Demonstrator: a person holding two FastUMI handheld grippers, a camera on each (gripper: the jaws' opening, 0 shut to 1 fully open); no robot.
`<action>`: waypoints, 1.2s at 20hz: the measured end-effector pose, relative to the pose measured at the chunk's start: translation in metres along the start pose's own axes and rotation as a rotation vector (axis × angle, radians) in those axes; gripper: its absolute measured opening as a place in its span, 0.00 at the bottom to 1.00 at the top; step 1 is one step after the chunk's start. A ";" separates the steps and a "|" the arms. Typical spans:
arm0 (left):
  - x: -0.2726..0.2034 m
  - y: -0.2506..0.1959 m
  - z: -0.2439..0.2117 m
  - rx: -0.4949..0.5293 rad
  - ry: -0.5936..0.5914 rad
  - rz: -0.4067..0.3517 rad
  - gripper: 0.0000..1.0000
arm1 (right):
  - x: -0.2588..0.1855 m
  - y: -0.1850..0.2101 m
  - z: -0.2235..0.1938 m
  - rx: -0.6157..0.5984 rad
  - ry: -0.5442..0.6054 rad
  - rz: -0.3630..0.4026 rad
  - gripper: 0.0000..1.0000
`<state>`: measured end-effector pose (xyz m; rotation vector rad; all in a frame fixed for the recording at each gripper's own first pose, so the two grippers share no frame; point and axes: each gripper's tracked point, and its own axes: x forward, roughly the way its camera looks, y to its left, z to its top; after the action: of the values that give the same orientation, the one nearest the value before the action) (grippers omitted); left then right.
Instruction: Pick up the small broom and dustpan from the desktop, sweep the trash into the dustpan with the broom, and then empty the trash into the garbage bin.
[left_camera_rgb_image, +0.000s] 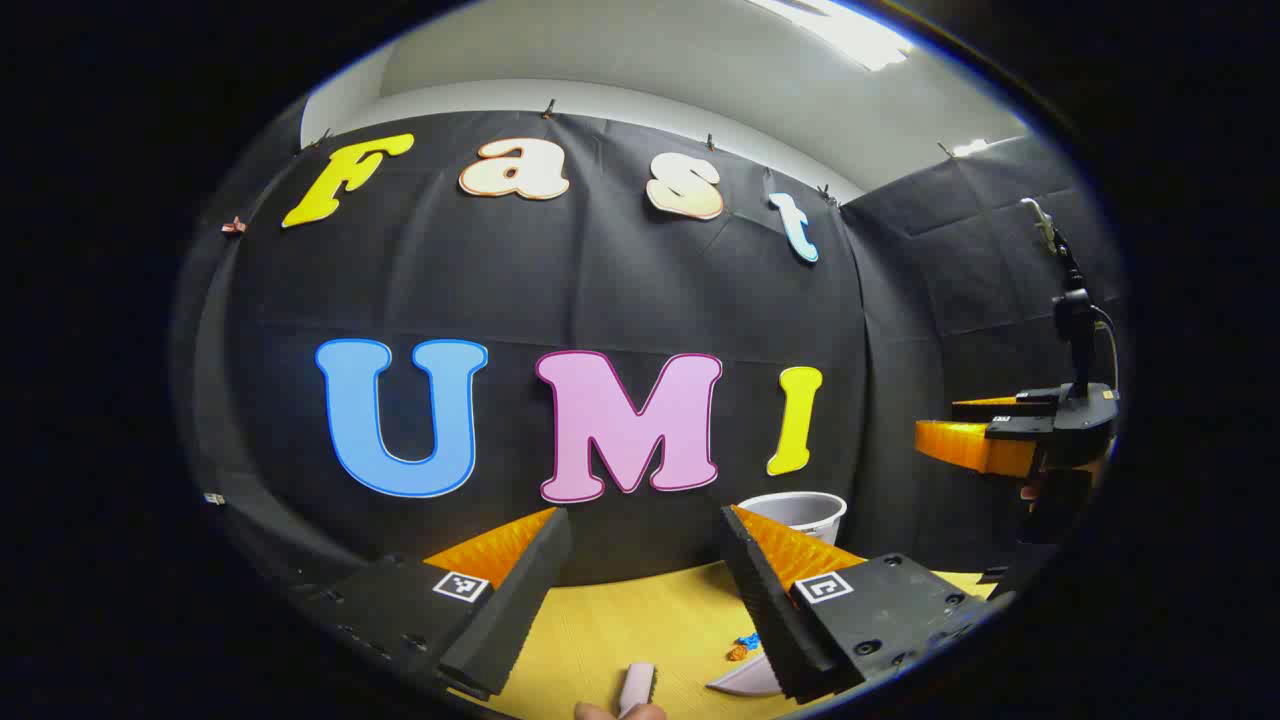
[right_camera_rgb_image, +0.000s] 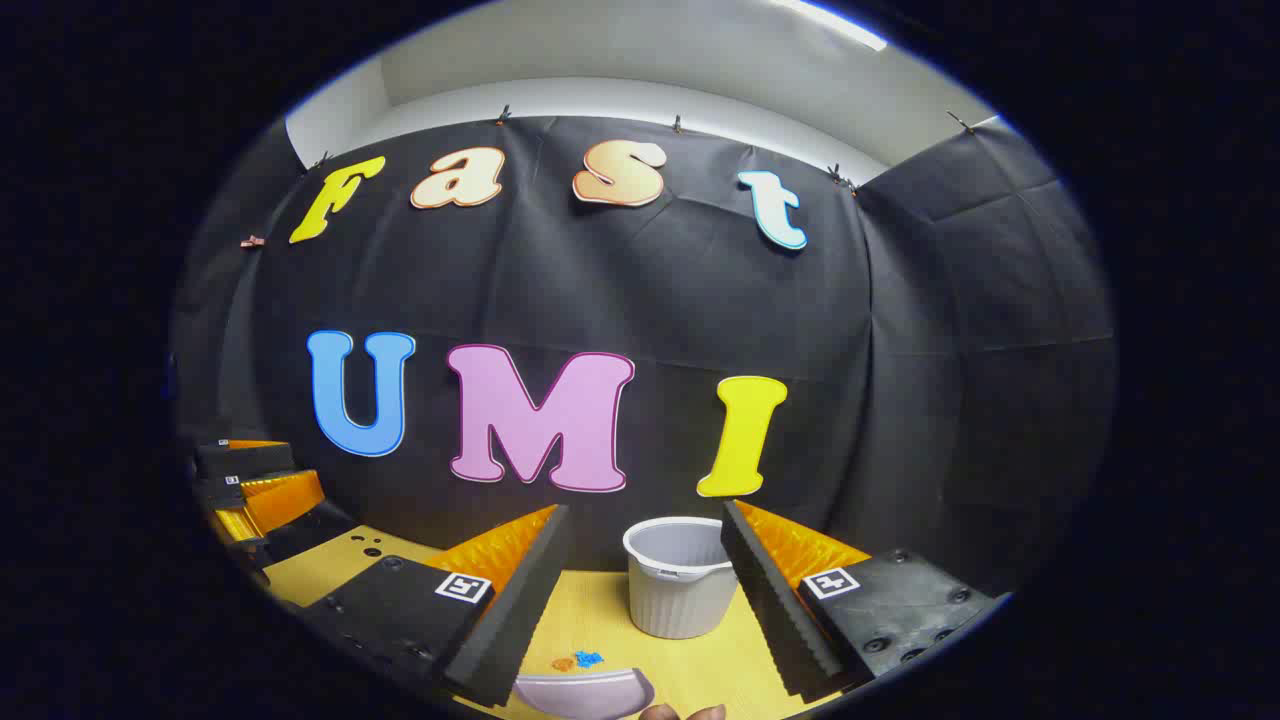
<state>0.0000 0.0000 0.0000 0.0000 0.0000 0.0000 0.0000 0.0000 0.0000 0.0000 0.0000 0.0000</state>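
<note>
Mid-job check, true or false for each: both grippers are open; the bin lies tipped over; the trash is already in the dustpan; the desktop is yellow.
1. Both the left gripper and the right gripper are open and hold nothing: true.
2. The garbage bin lies tipped over: false, it stands upright.
3. The trash is in the dustpan: false, it lies on the desktop beside it.
4. The desktop is yellow: true.

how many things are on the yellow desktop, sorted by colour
White: 1, the garbage bin
Pale pink: 2, the dustpan and the broom handle
Blue: 1, a trash scrap
Orange: 1, a trash scrap
Total: 5
</note>
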 end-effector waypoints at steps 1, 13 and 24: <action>0.001 0.002 -0.002 -0.004 0.008 0.005 0.95 | 0.003 0.001 -0.002 0.005 0.009 0.005 0.92; 0.020 0.026 -0.011 0.017 0.041 0.115 0.95 | 0.042 0.004 -0.018 0.016 0.021 0.079 0.97; 0.032 0.024 -0.023 0.030 0.066 0.098 0.95 | -0.008 0.015 -0.132 -0.067 0.367 0.269 0.97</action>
<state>0.0324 0.0238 -0.0228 0.0302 0.0661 0.0982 -0.0083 0.0148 -0.1323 -0.0674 0.3671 0.2690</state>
